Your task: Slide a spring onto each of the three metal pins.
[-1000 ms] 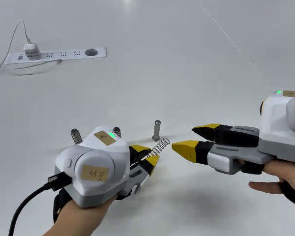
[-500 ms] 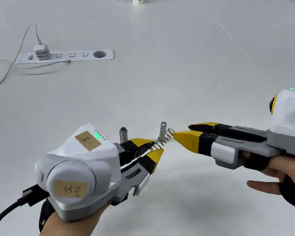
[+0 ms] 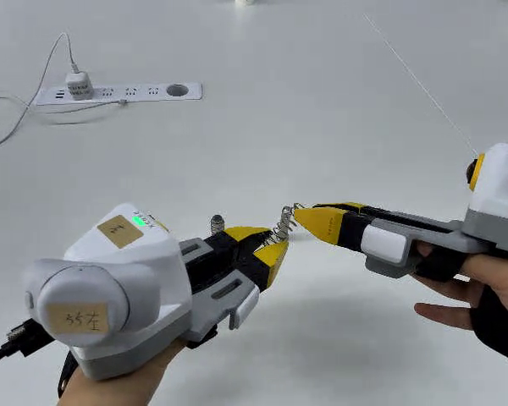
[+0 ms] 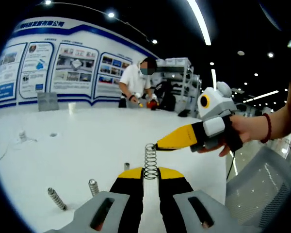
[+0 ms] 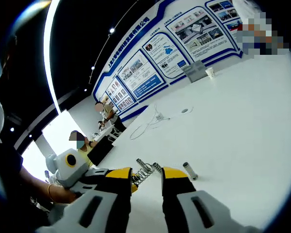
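Head view: left tool (image 3: 266, 245) is clamped on the lower end of a loose spring (image 3: 281, 227), held clear above the white counter (image 3: 322, 110). Right tool (image 3: 310, 221) has its yellow tips at the spring's free upper end. Right gripper view: its jaws stand a narrow gap apart, and the coil's end lies in or just ahead of that gap. Cannot tell whether either pad touches the wire.

Spring, appearance: short, slim, open-wound coil of thin bright wire, even pitch, tilted toward the right tool.

Pins, left gripper view: first loaded pin (image 4: 56, 198) and second loaded pin (image 4: 93, 187) each carry a coil. Bare pin (image 4: 126, 166) stands upright on the counter, just beyond the left tool's tips. Judged: two of three done, this spring meant for the last.

Handling (judgement):
- Very light; weight is no concern.
- Soft along and across its length, so it will likely bow when gripped at one end only.
- Hard squeeze could flatten the turns or flick it out; round wire is probably slippery on the pads.
- Best hold: across the coil near mid-length, light pressure, leaving one open end free and in line with the pin.
- Cannot tell how the bare pin is fixed; a sideways push may tip it.
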`<action>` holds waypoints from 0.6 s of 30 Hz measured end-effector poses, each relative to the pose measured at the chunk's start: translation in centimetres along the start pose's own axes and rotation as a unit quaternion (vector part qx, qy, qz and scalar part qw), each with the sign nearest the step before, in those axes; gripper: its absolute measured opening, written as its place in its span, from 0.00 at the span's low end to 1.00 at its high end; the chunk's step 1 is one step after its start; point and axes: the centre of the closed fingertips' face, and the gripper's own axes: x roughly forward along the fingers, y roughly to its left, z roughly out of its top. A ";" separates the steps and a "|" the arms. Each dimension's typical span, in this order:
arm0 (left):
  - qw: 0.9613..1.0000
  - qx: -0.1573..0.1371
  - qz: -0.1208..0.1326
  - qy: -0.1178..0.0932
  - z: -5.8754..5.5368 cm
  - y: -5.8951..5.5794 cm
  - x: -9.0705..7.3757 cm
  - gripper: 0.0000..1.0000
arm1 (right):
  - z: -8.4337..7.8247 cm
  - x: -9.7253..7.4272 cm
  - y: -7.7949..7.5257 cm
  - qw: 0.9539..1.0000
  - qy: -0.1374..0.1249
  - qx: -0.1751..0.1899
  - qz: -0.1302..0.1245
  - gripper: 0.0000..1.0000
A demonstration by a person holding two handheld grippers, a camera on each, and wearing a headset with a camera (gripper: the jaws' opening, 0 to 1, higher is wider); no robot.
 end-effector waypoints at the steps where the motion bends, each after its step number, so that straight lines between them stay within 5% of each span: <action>1: 1.000 -0.001 -0.001 -0.002 0.1 0.0 0.0 0.10 | 0.0 0.1 0.1 1.000 -0.002 0.005 0.003 0.24; 18: 0.999 -0.006 -0.015 -0.042 1.3 -0.8 -0.7 0.10 | 0.4 0.6 1.4 0.998 -0.010 0.056 0.037 0.14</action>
